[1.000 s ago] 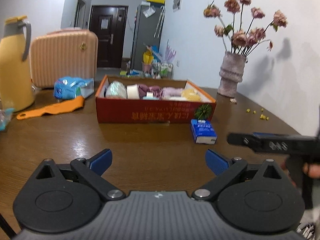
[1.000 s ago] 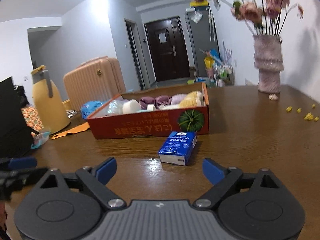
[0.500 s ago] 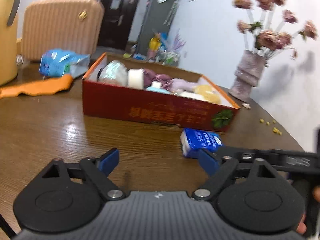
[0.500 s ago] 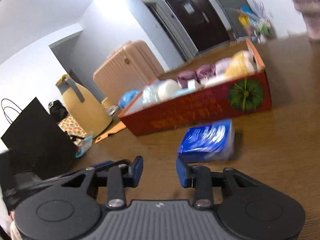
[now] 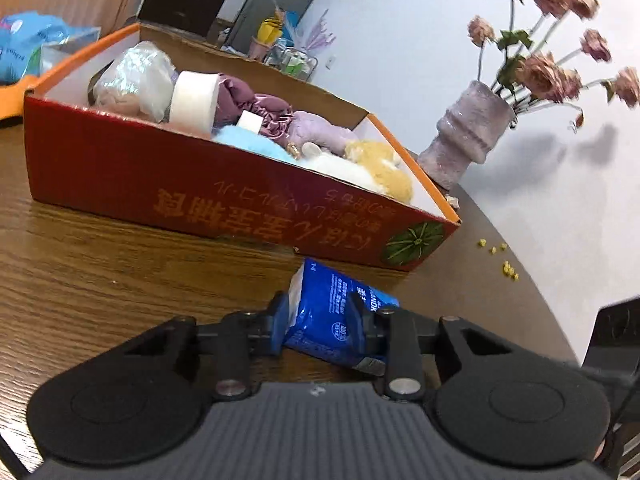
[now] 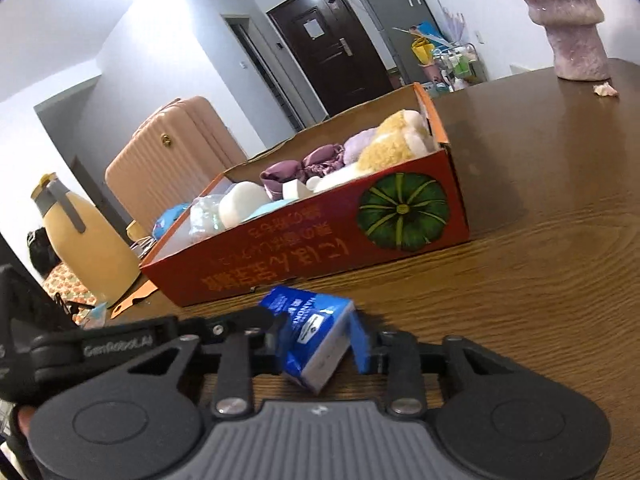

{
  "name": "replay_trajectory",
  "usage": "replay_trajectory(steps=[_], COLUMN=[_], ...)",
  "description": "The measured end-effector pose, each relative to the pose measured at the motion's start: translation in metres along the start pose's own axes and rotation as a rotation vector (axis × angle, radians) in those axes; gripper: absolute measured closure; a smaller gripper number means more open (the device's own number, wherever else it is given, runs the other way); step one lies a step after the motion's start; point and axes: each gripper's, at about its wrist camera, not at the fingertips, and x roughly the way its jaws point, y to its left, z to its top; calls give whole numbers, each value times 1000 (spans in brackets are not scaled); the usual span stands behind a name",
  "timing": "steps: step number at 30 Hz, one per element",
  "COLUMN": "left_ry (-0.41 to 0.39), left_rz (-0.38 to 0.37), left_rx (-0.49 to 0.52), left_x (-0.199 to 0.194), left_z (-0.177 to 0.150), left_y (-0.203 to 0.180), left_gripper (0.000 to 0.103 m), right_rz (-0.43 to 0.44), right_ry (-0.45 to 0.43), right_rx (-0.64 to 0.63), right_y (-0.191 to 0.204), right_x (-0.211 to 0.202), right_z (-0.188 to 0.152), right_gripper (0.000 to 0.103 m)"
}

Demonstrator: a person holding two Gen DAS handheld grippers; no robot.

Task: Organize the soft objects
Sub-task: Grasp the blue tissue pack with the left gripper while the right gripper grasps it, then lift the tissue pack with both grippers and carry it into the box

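Observation:
A blue tissue pack (image 5: 336, 316) lies tilted on the wooden table just in front of a red cardboard box (image 5: 168, 196). Both grippers hold it. My left gripper (image 5: 320, 322) is shut on the pack from both sides. My right gripper (image 6: 320, 342) is also shut on the same pack (image 6: 316, 336), which tilts between its pads. The box (image 6: 332, 236) holds several soft things: a wrapped bundle (image 5: 136, 76), a white roll (image 5: 194, 98), purple cloth (image 5: 256, 110), blue fluff and a yellow plush (image 5: 384, 168).
A grey-pink vase with dried flowers (image 5: 468, 136) stands right of the box, with yellow crumbs (image 5: 500, 256) on the table. A yellow jug (image 6: 84, 240), a pink suitcase (image 6: 168, 160) and a blue bag (image 5: 28, 44) stand at the left.
Both grippers moved in on the tissue pack and closed on it. The pack has tipped up off its flat position.

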Motion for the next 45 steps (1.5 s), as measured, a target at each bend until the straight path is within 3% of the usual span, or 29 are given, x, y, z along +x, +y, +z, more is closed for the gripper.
replay_trajectory(steps=[5, 8, 20, 27, 38, 45], left_ry=[3, 26, -79, -154, -199, -234], left_rz=[0, 3, -12, -28, -37, -41], left_rx=[-18, -35, 36, 93, 146, 165], left_x=[-1, -11, -149, -201, -220, -224], left_z=[-2, -7, -89, -113, -120, -103], left_y=[1, -3, -61, -84, -104, -107], left_gripper=[74, 77, 76, 76, 76, 76], right_rz=[-1, -4, -4, 14, 5, 15], right_ry=[-8, -13, -132, -219, -284, -311], right_rx=[-5, 37, -125, -159, -175, -199], right_y=[0, -1, 75, 101, 114, 121], right_x=[-2, -13, -144, -198, -227, -223], right_z=[-6, -7, -77, -101, -110, -92], right_gripper=[74, 80, 80, 79, 79, 79])
